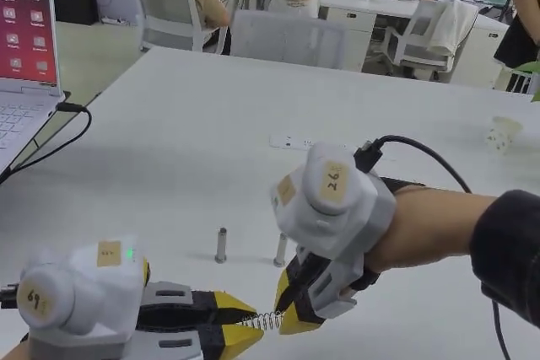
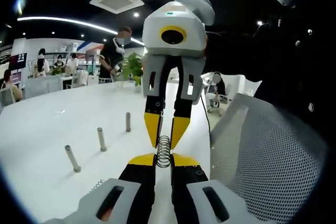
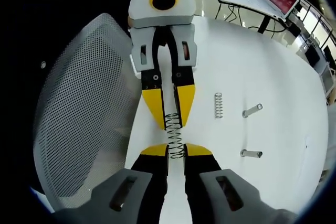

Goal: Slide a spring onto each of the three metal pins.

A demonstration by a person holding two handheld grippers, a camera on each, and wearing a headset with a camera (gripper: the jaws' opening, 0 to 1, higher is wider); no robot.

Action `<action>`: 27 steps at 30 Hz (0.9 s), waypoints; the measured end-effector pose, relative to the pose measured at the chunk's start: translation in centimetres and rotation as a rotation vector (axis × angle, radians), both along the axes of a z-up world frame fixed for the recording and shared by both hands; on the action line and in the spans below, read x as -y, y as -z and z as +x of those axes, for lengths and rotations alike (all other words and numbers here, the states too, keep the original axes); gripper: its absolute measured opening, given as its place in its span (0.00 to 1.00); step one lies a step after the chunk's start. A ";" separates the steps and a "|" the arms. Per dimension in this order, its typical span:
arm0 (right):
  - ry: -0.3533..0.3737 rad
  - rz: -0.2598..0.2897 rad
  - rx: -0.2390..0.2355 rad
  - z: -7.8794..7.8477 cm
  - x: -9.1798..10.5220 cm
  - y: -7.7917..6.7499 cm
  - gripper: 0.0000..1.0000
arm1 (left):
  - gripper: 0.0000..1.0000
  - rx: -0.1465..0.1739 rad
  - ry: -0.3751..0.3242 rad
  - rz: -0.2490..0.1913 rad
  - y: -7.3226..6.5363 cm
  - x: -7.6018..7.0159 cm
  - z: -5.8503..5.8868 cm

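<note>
Head view puts both tools low over the white table (image 1: 211, 124), nose to nose, with a spring (image 1: 266, 320) bridging the small gap between them. The left gripper (image 1: 251, 326) comes in from the near left, its yellow jaws pinched nearly together on one end of the coil. The right gripper (image 1: 287, 314) reaches down from the right, and its jaws are squeezed just as narrowly on the other end (each gripper's own view shows the coil filling the slit between its tips). Just beyond the pair, the metal pins (image 2: 101, 139) stand upright on the table in a row; the left gripper view shows three of them, spaced apart. A second spring (image 3: 218, 105) lies loose on the table near the pins, touching neither tool. Off to the far left an open laptop (image 1: 25, 40) sits at the table's edge.
</note>
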State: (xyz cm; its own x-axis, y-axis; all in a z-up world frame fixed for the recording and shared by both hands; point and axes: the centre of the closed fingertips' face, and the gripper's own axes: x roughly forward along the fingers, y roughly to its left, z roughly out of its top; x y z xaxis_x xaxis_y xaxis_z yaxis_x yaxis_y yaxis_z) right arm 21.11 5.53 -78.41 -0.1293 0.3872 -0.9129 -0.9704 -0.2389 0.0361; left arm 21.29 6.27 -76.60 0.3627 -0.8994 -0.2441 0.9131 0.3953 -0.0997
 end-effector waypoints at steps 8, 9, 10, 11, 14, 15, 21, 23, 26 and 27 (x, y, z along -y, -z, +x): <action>0.018 -0.001 -0.015 0.1 0.4 0.7 0.11 | 0.02 -0.001 0.006 -0.016 -0.5 0.1 -0.1; 0.021 -0.001 -0.018 0.1 0.4 0.8 0.10 | 0.02 0.002 0.005 -0.018 -0.6 0.1 -0.1; 0.021 -0.002 -0.019 0.0 0.5 0.9 0.09 | 0.02 0.002 0.006 -0.021 -0.7 0.1 -0.1; 0.019 0.002 -0.018 0.0 0.5 0.9 0.09 | 0.02 0.001 0.007 -0.026 -0.8 0.1 -0.1; 0.023 0.015 -0.021 0.0 0.5 0.9 0.09 | 0.02 -0.002 0.007 -0.020 -0.6 0.1 -0.1; 0.020 0.018 -0.020 0.0 0.5 0.9 0.09 | 0.02 -0.002 0.006 -0.021 -0.6 0.1 -0.1; 0.042 0.039 -0.021 0.2 0.3 -0.2 0.08 | 0.02 0.003 0.005 -0.017 -0.4 0.0 0.0; 0.050 0.049 -0.026 0.2 0.2 -0.6 0.08 | 0.02 0.006 0.004 -0.010 -0.3 0.0 0.1; 0.058 0.064 -0.041 0.0 -0.1 -1.0 0.08 | 0.02 0.006 0.005 0.000 0.0 0.0 0.1; 0.059 0.073 -0.045 -0.1 -0.4 -1.3 0.08 | 0.02 0.004 0.005 0.001 0.0 0.0 0.1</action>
